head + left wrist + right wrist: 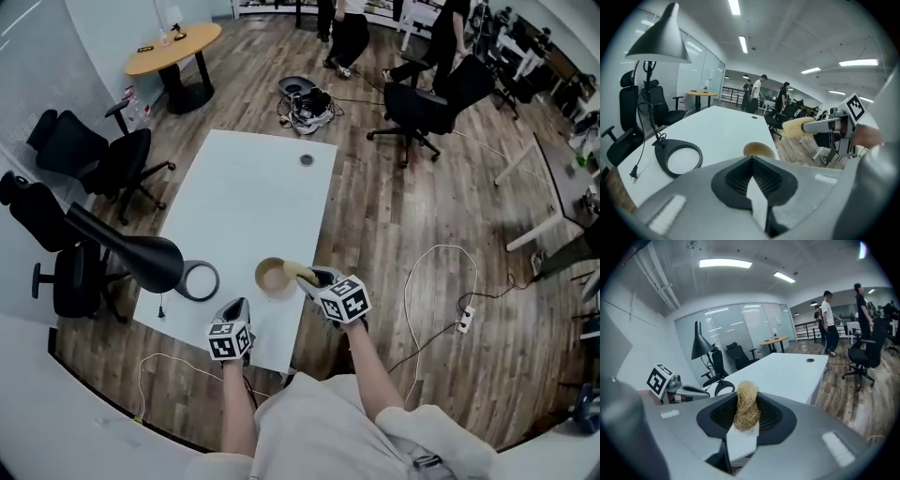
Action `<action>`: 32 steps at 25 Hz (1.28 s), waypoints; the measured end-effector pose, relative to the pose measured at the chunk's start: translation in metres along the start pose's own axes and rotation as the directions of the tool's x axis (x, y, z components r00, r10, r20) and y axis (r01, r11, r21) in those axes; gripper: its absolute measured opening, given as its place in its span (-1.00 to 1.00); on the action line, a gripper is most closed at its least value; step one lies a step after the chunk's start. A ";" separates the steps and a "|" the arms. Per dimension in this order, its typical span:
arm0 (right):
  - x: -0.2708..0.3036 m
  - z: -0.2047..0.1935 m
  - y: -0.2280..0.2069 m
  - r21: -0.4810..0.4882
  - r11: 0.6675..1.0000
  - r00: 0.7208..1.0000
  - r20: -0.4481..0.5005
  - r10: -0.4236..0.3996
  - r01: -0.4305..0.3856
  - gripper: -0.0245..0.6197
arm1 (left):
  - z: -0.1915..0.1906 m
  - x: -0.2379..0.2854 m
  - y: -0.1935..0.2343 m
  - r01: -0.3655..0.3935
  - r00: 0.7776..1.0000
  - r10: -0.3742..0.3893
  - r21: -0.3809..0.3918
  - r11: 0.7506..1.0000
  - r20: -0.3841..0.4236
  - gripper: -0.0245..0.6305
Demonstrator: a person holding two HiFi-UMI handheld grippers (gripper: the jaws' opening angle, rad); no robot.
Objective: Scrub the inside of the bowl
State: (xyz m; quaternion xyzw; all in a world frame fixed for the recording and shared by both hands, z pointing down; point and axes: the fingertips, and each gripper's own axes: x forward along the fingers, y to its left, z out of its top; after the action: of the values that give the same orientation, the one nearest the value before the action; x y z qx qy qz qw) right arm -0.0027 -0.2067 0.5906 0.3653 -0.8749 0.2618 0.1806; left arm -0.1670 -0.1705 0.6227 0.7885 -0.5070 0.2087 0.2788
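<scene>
A tan bowl (pixel 272 277) stands near the front edge of the white table (pixel 253 197); it also shows just past my left jaws as the bowl (pixel 758 150). My right gripper (pixel 314 278) is shut on a pale fibrous scrubber (pixel 297 271), held at the bowl's right rim. In the right gripper view the scrubber (pixel 746 405) sticks up from the shut right gripper (pixel 743 427). My left gripper (pixel 239 307) hovers in front of the bowl, to its left, with its jaws shut on nothing, and the left gripper (pixel 752 187) is apart from the bowl.
A black desk lamp (pixel 131 251) with a ring base (pixel 197 280) stands on the table's front left corner. A round cable port (pixel 307 159) is at the far end. Office chairs (pixel 94 159) line the left side. People stand far off (pixel 349 28).
</scene>
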 end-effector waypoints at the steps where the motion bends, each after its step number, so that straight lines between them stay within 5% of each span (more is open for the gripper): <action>1: -0.003 -0.002 -0.004 0.011 1.000 1.000 0.002 -0.014 0.014 -0.52 | -0.002 0.001 0.003 0.015 1.000 -0.015 0.006 1.000 -0.004 -0.92; 15: -0.055 -0.046 -0.030 -0.028 0.988 0.984 -0.096 -0.152 0.150 -0.52 | -0.030 0.031 -0.023 0.213 0.975 -0.215 -0.046 0.976 -0.057 -0.92; 20: -0.036 -0.035 -0.037 -0.051 0.991 0.983 -0.132 -0.126 0.120 -0.52 | -0.018 0.051 -0.015 0.225 0.971 -0.238 -0.239 0.944 -0.026 -0.92; 27: 0.012 -0.021 -0.030 -0.143 0.989 0.975 -0.212 -0.070 0.040 -0.52 | -0.008 0.082 0.005 0.276 0.954 -0.298 -0.512 0.814 0.042 -0.77; 32: 0.037 -0.021 -0.030 -0.161 0.987 0.967 -0.255 -0.030 -0.012 -0.52 | -0.015 0.112 0.009 0.229 0.957 -0.288 -0.491 0.840 -0.046 -0.64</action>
State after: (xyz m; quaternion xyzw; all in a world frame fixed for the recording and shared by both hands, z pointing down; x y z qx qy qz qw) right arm -0.0030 -0.2327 0.6359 0.3165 -0.8608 0.2345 0.3222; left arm -0.1311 -0.2405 0.7045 0.7418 -0.4143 0.0827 0.5208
